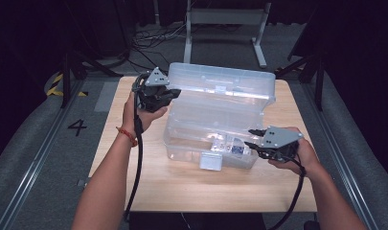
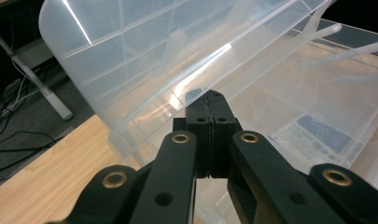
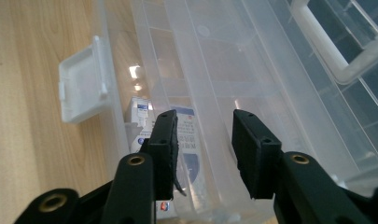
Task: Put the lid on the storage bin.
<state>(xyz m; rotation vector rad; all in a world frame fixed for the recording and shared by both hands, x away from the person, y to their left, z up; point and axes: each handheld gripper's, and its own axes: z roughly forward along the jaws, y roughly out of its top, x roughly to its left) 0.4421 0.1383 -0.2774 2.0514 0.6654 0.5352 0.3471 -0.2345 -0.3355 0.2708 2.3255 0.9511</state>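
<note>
Both forearms are bare, and the left wrist wears a thin red bracelet (image 1: 127, 135). The left gripper (image 1: 155, 91) and right gripper (image 1: 273, 143) are black, each topped by a grey three-cornered plate and trailing a thick black cable. Up close their jaws are matte black bars with brass-ringed pivot holes and ribbed, rubbery pads (image 3: 167, 140).

Ahead of the right gripper's fingers (image 3: 164, 140), the printed packets (image 3: 189, 154) in the plastic box (image 3: 252, 70) are blurred by its cloudy wall, and their lettering is too small to read. At the closed tips of the left gripper (image 2: 212, 103), whether the lid (image 2: 144, 60) edge is pinched stays unclear.
</note>
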